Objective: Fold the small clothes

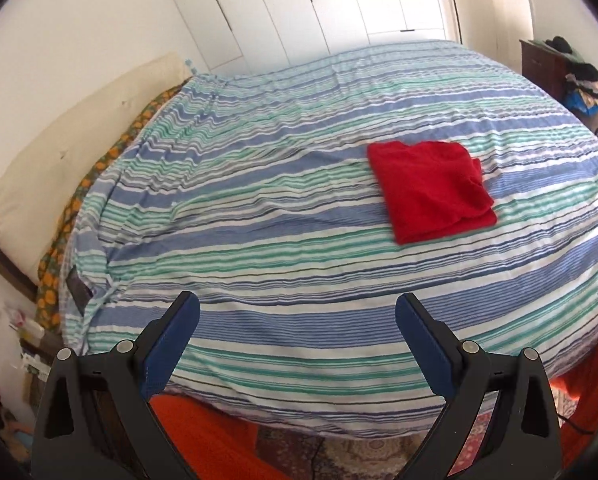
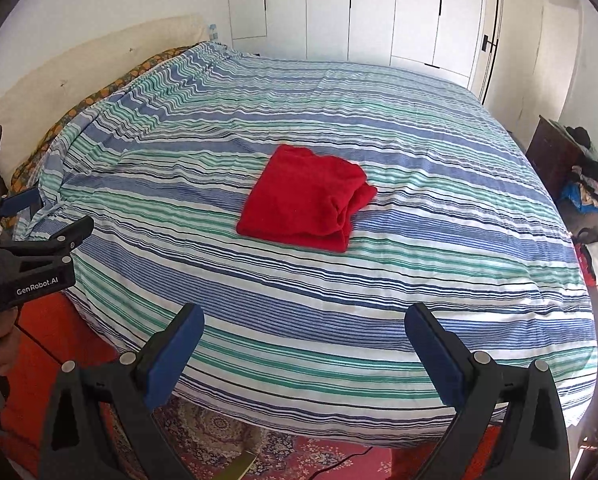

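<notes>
A red garment point(image 1: 431, 190) lies folded into a compact rectangle on the striped bed point(image 1: 259, 208), right of centre in the left wrist view. It also shows in the right wrist view point(image 2: 309, 198), near the middle of the bed point(image 2: 419, 280). My left gripper point(image 1: 297, 308) is open and empty, held back over the bed's near edge, well short of the garment. It also shows at the left edge of the right wrist view point(image 2: 49, 212). My right gripper point(image 2: 305, 318) is open and empty, also over the near edge, apart from the garment.
A cream headboard cushion point(image 1: 59, 160) lines the left side. White wardrobe doors point(image 2: 379, 12) stand behind the bed. A dark nightstand with a pile of clothes point(image 2: 579, 176) is at the right. A patterned red rug point(image 2: 299, 456) lies on the floor below.
</notes>
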A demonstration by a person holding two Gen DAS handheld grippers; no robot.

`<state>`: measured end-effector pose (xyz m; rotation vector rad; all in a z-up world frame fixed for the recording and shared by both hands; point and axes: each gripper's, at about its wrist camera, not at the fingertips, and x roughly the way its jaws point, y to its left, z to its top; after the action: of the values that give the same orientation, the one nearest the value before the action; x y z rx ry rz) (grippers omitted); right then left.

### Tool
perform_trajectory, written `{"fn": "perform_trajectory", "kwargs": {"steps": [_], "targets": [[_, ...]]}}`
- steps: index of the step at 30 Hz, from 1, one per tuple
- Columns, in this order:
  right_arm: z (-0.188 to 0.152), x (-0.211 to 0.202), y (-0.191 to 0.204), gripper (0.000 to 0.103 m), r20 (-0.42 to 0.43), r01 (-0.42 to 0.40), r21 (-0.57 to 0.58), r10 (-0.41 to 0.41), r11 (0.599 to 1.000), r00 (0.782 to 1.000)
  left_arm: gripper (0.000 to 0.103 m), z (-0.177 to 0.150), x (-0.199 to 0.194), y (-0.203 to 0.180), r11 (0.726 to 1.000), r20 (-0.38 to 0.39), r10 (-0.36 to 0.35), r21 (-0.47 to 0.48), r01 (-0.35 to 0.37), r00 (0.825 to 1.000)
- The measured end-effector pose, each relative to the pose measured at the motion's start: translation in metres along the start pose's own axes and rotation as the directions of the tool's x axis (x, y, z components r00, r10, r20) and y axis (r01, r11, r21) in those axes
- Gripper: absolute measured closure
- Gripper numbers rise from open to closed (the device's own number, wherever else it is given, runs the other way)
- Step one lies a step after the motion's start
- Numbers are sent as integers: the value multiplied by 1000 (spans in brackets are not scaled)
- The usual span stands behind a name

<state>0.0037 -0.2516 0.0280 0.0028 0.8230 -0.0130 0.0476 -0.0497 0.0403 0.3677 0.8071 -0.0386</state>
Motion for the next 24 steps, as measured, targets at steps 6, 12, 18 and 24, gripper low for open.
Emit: {"fn": "perform_trajectory", "kwargs": {"steps": [6, 12, 18, 24], "targets": [[-13, -1, 2, 1, -41, -20, 20, 21, 1000, 999, 4, -18, -3, -3, 997, -59, -72, 36, 74, 996], [-27, 7, 3, 1, -124, -49, 51, 55, 997, 991, 2, -34, 0, 0, 985, -127, -173, 4, 175, 977], [-25, -3, 9, 1, -122, -61, 44, 66, 997, 990, 1, -38, -3, 0, 973, -149, -231, -13, 231, 962], [-13, -19, 25, 1, -115, -51, -15, 49, 999, 992, 1, -33, -12, 3, 974, -172, -228, -24, 227, 958]]}}
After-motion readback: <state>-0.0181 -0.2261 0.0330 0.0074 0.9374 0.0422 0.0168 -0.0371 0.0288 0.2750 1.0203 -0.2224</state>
